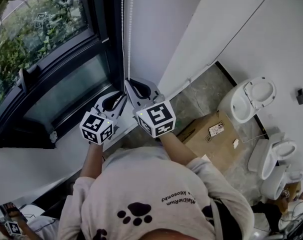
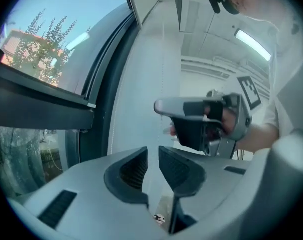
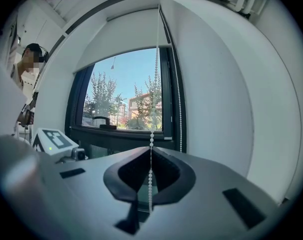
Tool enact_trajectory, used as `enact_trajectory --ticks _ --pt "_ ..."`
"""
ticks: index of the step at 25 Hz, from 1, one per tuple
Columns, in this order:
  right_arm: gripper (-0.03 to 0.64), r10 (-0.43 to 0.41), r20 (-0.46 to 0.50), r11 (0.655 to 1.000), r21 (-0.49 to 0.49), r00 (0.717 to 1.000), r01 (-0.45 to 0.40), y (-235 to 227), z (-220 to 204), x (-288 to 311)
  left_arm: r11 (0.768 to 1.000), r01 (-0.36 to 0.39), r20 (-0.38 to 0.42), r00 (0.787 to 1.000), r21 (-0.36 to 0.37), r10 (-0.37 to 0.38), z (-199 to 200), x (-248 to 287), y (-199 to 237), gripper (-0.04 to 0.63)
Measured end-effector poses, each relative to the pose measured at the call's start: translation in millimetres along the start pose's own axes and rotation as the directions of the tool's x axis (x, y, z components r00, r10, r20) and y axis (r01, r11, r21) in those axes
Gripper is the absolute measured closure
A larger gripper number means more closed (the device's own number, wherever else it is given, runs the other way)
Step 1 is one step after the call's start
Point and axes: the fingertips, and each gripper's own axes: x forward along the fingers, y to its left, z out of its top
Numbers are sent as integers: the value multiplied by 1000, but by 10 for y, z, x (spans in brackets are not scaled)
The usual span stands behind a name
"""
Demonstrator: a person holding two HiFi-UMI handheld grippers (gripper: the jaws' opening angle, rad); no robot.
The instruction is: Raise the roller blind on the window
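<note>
I'm in the hand-over-hand part of hauling the bead chain (image 3: 155, 84), which hangs down the right side of the window (image 3: 124, 101). The roller blind (image 3: 122, 36) sits high and covers only the top band of glass, so I judge the raise to be well along but not finished.

The right gripper (image 3: 150, 159) has the chain. Its fingers (image 3: 167, 173) are pinched together on the beads, which run straight up from between them. The left gripper (image 2: 152, 159) sits just beside it, pointing at the wall next to the window frame. Its fingers (image 2: 134, 170) stand a narrow gap apart with nothing gripped, and I can't make out the chain between them.

Next I'd bring the left gripper onto the strand near the right one and line the beads into that gap. I'd close firmly and only then loosen the right, so the chain can't slip and let the blind run back down.
</note>
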Motion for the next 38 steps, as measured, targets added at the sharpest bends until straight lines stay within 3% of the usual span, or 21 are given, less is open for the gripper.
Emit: enact_trajectory --ticks 7,13,17,25,30,34,38 --pt "606 -10 5 1000 5 1000 10 -18 5 -8 999 26 92 996 -43 -22 782 -208 68 531" --pt "606 -16 7 1000 9 1000 16 -31 11 -15 994 47 112 992 101 -58 1456 -144 -154 531" --pt "606 -17 9 1000 7 1000 17 -12 11 -16 987 55 141 987 154 -77 1779 -48 -231 531" --pt "606 -16 11 1000 -5 1000 16 40 19 -55 978 55 197 976 200 -95 2215 36 -319 531" --pt "606 -18 8 1000 -12 1000 18 38 17 -65 968 48 173 980 246 -93 2324 67 -345 565" --pt "606 -21 8 1000 -20 1000 21 43 23 -66 973 80 168 979 218 -118 2323 51 -372 586" --pt "606 -19 -6 1000 -15 1000 19 43 -35 -54 977 57 179 979 204 -94 2271 31 -311 588"
